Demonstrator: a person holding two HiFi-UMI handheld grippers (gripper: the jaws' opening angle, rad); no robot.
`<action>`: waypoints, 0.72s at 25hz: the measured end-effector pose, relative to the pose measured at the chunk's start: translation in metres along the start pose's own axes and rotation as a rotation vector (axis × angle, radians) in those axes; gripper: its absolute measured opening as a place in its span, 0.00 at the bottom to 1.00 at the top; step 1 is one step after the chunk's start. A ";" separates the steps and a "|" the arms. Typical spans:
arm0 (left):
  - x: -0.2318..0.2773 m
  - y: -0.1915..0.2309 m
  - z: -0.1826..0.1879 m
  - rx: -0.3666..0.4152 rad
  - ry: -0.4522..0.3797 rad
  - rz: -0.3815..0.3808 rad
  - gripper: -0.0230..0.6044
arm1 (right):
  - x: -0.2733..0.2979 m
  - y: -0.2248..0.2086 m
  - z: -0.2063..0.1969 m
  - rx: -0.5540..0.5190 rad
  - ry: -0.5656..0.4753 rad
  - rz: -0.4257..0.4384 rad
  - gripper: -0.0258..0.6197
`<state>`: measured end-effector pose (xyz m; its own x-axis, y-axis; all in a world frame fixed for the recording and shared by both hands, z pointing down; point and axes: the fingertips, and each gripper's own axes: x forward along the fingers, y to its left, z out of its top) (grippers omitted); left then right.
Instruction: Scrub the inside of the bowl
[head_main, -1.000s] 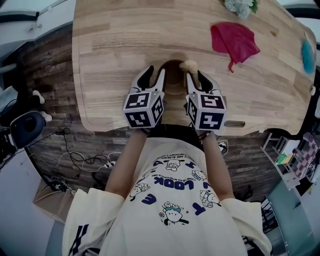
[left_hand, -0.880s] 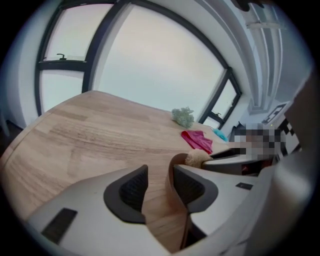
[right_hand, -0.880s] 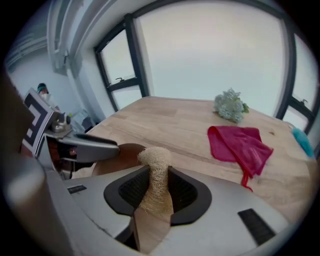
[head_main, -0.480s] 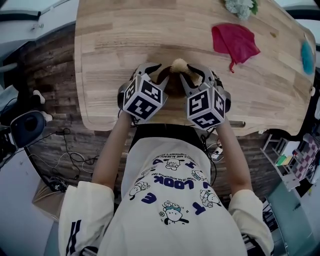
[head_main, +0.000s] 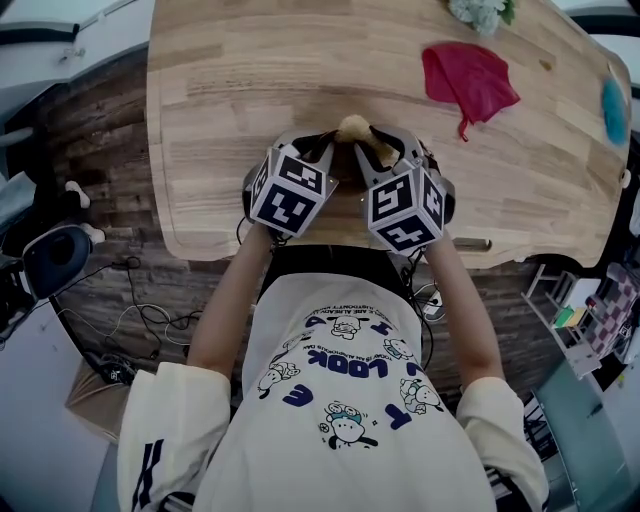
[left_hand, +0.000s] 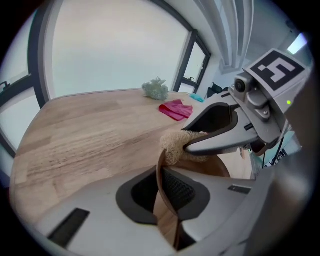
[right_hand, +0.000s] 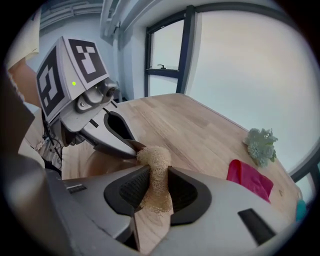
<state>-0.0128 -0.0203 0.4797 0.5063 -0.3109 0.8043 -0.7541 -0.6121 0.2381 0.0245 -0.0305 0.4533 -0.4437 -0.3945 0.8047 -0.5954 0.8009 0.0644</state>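
Left tongs (left_hand: 161, 172) are closing on the bowl (left_hand: 212, 167); right tongs (right_hand: 157, 170) clamp the loofah (right_hand: 153, 155).

Person wears a loose cream T-shirt (head_main: 300, 470), short wide sleeves (head_main: 505, 440). The front print has navy block letters (head_main: 345, 368), one word reading LOOK upside down from the head view, and a line of fine print above it too small to read. Cartoon dogs (head_main: 350, 430) with black ears are scattered around the letters. Left sleeve carries navy stripes (head_main: 150, 478). Fabric is plain elsewhere and lightly creased.
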 end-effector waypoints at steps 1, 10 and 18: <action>0.000 0.001 0.001 -0.010 -0.009 0.008 0.10 | 0.000 -0.002 -0.001 0.023 0.006 -0.006 0.23; -0.004 0.014 0.007 -0.160 -0.077 0.091 0.10 | -0.002 -0.015 -0.008 0.262 0.022 -0.059 0.23; -0.007 0.023 0.003 -0.356 -0.163 0.157 0.11 | -0.009 -0.018 -0.018 0.491 0.024 -0.155 0.23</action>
<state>-0.0323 -0.0343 0.4782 0.4115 -0.5088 0.7562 -0.9105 -0.2671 0.3157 0.0516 -0.0335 0.4558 -0.3134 -0.4771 0.8211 -0.8997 0.4258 -0.0960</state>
